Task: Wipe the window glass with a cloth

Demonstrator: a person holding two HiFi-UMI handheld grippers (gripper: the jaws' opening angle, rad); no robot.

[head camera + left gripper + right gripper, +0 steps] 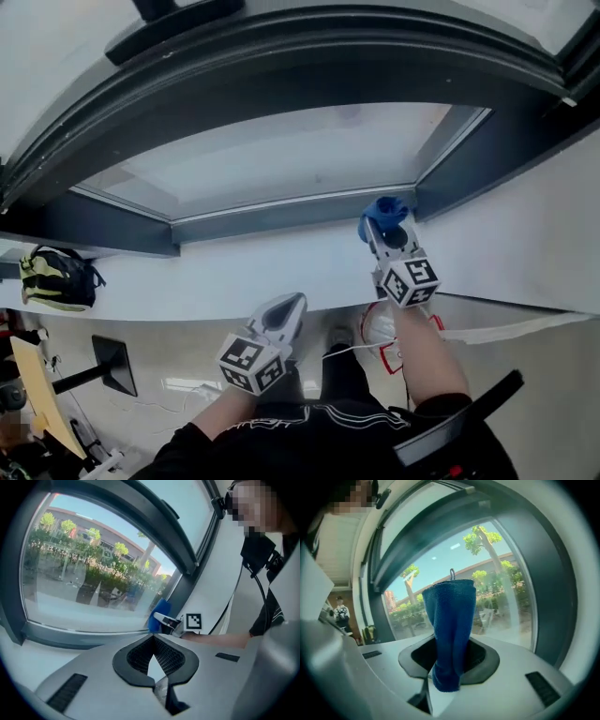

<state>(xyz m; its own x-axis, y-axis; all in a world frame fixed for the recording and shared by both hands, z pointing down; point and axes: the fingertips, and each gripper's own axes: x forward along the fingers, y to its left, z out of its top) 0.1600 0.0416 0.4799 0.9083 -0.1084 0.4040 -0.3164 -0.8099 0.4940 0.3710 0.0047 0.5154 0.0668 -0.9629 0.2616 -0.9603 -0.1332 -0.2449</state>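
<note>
1. Right tongs (386,230): clamped on a blue cloth (382,212); the cloth stands up between them.
2. Cloth: at the lower right corner of the window glass (281,155); beside the dark frame (281,217).
3. Left tongs (284,314): drawn together, empty; held by the white sill (234,267), apart from the glass.

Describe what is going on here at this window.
A person stands at a window with a gripper in each hand. The right gripper is shut on a blue cloth, held up by the lower right corner of the window glass. The left gripper, shut and empty, hovers by the sill's near edge.
</note>
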